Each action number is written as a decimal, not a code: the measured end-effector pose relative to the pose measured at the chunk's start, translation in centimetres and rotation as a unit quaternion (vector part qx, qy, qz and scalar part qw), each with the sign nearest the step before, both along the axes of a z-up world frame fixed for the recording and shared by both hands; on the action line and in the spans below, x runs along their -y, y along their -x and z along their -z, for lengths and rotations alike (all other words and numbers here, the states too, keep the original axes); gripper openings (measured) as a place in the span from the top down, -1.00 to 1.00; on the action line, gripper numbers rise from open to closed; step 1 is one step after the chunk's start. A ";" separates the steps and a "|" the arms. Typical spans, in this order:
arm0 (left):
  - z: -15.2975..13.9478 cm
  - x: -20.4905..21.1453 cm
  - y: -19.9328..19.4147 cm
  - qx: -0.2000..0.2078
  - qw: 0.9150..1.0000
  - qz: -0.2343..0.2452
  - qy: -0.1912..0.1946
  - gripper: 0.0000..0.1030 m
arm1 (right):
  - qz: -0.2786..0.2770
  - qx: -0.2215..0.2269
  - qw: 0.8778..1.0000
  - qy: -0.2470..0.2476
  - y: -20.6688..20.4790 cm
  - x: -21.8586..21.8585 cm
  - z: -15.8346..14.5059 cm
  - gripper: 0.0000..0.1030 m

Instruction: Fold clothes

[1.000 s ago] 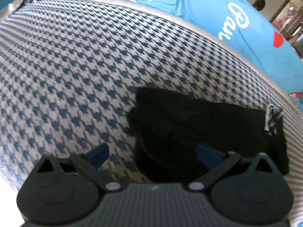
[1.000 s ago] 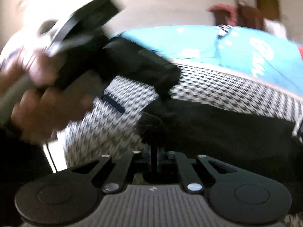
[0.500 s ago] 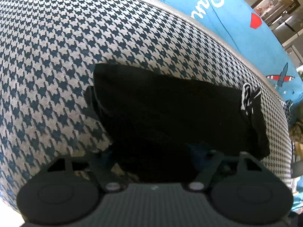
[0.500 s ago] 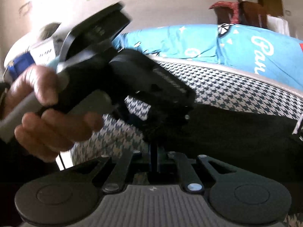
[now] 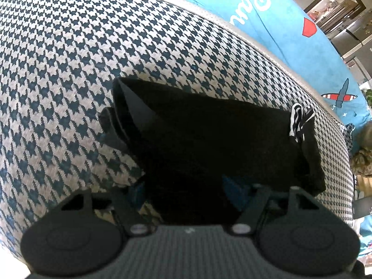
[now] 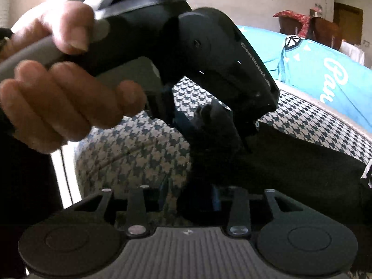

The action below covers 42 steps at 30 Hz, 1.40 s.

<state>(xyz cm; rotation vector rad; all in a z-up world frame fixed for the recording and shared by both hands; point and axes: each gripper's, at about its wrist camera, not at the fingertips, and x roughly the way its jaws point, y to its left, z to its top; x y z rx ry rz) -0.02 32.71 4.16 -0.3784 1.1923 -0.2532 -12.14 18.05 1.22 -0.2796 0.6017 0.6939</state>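
Looking through the left wrist view, I am seeing the black garment [image 5: 220,139] lying as a layered, folded strip on the houndstooth cushion [image 5: 93,58]. It is running from 10 o'clock, where its stacked edges are showing, to 3 o'clock, where a striped drawstring [image 5: 298,122] is sitting. The left tongs [image 5: 186,191] are standing at 6 o'clock with their blue pads on either side of a thick fold. They are looking clamped on it rather than free, though the dark cloth is hiding the contact. A blue printed sheet [image 5: 279,23] is filling the 1 o'clock corner.

Turning to the right wrist view, I am finding the right tongs [image 6: 197,197] drawn nearly together at 6 o'clock, with dark cloth pinched between them. Only this view is showing the person's hand [image 6: 58,93] squeezing the left tool's trigger at 9 o'clock, and the cloth rising in a peak into that tool's tip. The other view alone is giving the garment's whole outline.

I am judging a fold to be in hand. To do it well, I am wanting both grips level, the layers moving together and the edges landing square.
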 end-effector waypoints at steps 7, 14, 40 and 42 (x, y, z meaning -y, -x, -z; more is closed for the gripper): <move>0.4 -0.1 0.0 -0.005 1.000 -0.006 -0.001 -0.32 | 0.026 0.020 0.999 -0.012 -1.7 -0.2 0.4 0.26; 0.3 -1.5 -1.0 0.005 0.999 -0.039 -0.012 -0.74 | 0.036 0.038 0.998 -0.019 -0.9 0.3 -0.6 0.75; 1.0 -3.2 -4.3 0.005 0.995 -0.103 -0.013 0.24 | 0.031 0.083 0.996 0.003 0.6 0.5 -2.6 0.76; 0.9 -3.2 -4.0 0.011 0.994 -0.107 -0.024 0.49 | 0.032 0.086 0.996 0.005 0.7 0.5 -2.7 0.76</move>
